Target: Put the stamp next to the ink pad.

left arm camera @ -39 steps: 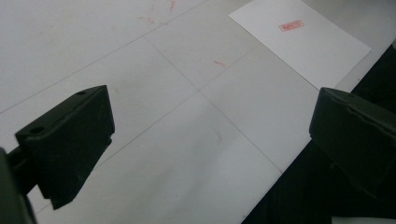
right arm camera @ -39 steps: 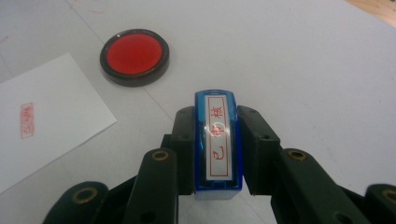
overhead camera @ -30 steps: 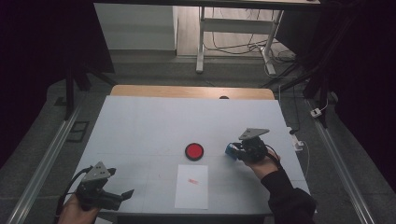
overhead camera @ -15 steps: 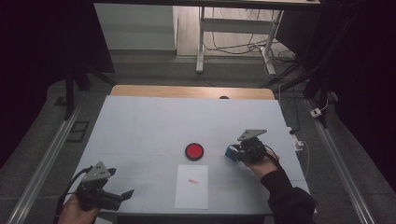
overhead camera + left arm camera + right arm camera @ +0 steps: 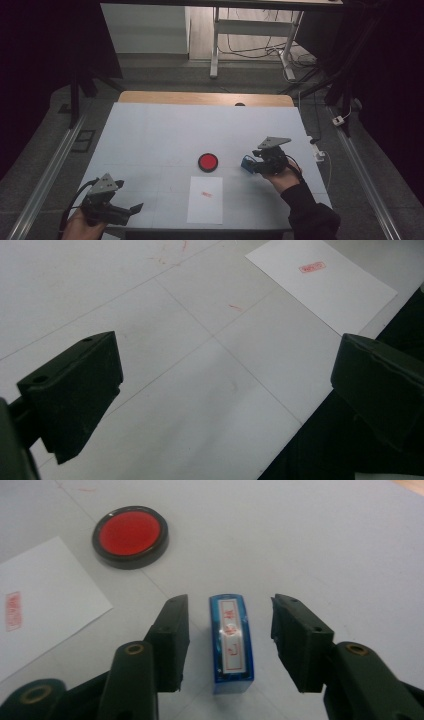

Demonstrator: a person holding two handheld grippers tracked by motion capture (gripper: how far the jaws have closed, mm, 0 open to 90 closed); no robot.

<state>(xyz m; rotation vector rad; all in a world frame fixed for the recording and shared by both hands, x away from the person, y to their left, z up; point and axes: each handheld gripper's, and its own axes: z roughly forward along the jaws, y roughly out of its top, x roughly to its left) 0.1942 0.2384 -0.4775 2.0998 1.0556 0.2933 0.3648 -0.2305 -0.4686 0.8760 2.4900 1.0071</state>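
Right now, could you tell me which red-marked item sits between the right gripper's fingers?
The blue stamp, standing free between them; the round red ink pad and stamped paper lie farther off.

The blue stamp point(image 5: 231, 645) looks like glossy translucent plastic; the ink pad point(image 5: 130, 536) at its 10 o'clock has a shiny dark rim. Matt black tongs point(image 5: 227, 640), smooth matt worktop point(image 5: 310, 540), plain paper sheet point(image 5: 45, 600).

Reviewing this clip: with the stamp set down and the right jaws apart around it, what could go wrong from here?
1. The right gripper has just been opening, and the blue stamp stands between its jaws with small gaps; pulling back askew might tip it.
2. The red ink pad lies open nearby; a sweeping hand could brush it and smear ink.
3. The stamped paper lies at the table edge; the sleeve could drag it off.
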